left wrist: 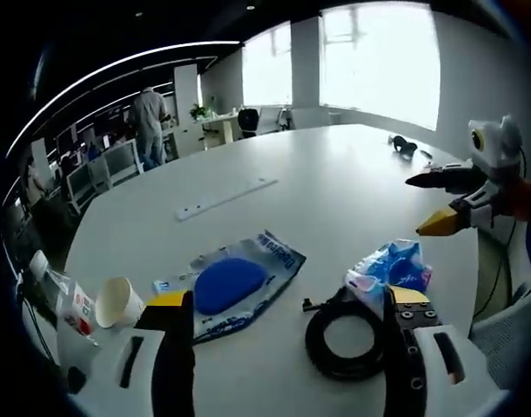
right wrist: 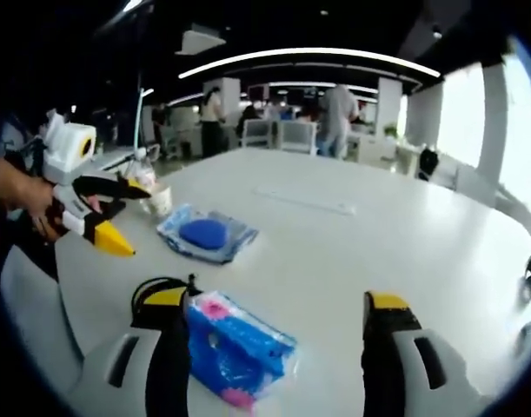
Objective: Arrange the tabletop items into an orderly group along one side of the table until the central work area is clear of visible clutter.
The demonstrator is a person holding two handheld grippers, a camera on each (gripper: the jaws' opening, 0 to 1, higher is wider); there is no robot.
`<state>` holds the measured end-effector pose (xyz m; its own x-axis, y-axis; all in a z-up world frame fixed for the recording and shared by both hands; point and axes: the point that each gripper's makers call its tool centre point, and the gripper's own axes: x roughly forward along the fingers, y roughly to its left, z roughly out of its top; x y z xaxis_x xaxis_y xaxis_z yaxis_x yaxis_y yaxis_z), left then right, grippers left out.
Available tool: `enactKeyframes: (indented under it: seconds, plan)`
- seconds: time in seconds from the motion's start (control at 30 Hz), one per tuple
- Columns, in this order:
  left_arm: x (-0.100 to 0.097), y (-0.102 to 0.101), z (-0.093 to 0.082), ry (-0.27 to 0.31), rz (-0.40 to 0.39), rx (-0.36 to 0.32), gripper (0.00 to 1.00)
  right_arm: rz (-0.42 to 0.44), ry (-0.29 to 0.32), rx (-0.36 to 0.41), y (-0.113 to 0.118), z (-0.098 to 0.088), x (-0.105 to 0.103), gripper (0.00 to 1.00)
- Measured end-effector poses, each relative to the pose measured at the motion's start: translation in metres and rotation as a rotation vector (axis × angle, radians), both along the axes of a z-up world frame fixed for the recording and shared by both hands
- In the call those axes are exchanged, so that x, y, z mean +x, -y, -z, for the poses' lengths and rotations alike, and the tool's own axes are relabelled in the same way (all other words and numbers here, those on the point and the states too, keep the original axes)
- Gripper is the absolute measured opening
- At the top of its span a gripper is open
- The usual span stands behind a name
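The crumpled blue plastic packet with pink and white print (right wrist: 237, 347) is found just inside the right claw (right wrist: 278, 308), lying on the white oval surface (right wrist: 352, 252) against the inner face of the left-hand jaw; the jaws are seen spread wide and nothing is pinched. This placing is judged to suit a grasp or a sideways push of the packet towards the edge. In the left gripper view the same packet (left wrist: 392, 267) is seen touching a black coiled cable (left wrist: 343, 337), which lies between the jaws of the left claw (left wrist: 287, 306), also spread and holding nothing.

Beside these, a clear plastic pouch holding a flat blue oval pad (left wrist: 235, 284) is laid flat, and further towards the edge a white paper cup (left wrist: 118, 302) is tipped on its side, just beside a small white carton with red print (left wrist: 76, 308). These items are already loosely gathered near one side, so the grouping is judged partly done.

A long white strip (left wrist: 226, 198) is left well apart near the middle, and a small dark object (left wrist: 404, 145) near the far edge; both are judged to count as remaining clutter. The cable touching the packet may be dragged along. People are seen standing in the office beyond.
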<state>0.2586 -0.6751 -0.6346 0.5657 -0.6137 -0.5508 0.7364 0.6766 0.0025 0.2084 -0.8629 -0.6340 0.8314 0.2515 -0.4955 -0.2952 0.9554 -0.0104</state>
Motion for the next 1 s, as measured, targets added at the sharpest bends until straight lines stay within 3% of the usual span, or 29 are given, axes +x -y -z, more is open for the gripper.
enactKeyframes:
  seconds: [0.27,0.33,0.4,0.57,0.7,1.0]
  plan:
    - [-0.009,0.007,0.005,-0.027,0.028,0.003,0.84,-0.014,-0.056,0.021,-0.003,0.016,-0.013,0.62]
    - [-0.010,0.009,0.006,-0.026,0.033,0.004,0.84,-0.013,-0.085,0.057,-0.004,0.018,-0.017,0.52]
    - [-0.013,0.012,0.007,-0.028,0.046,0.006,0.82,-0.010,-0.088,0.045,-0.002,0.019,-0.018,0.45]
    - [-0.020,0.022,0.011,-0.038,0.077,0.008,0.75,-0.006,-0.107,0.039,0.003,0.026,-0.024,0.42]
    - [-0.030,0.031,0.015,-0.061,0.120,0.008,0.63,0.000,-0.114,0.041,0.006,0.029,-0.028,0.42]
    - [-0.043,0.049,0.025,-0.092,0.166,0.014,0.53,-0.005,-0.129,0.021,0.011,0.039,-0.037,0.33]
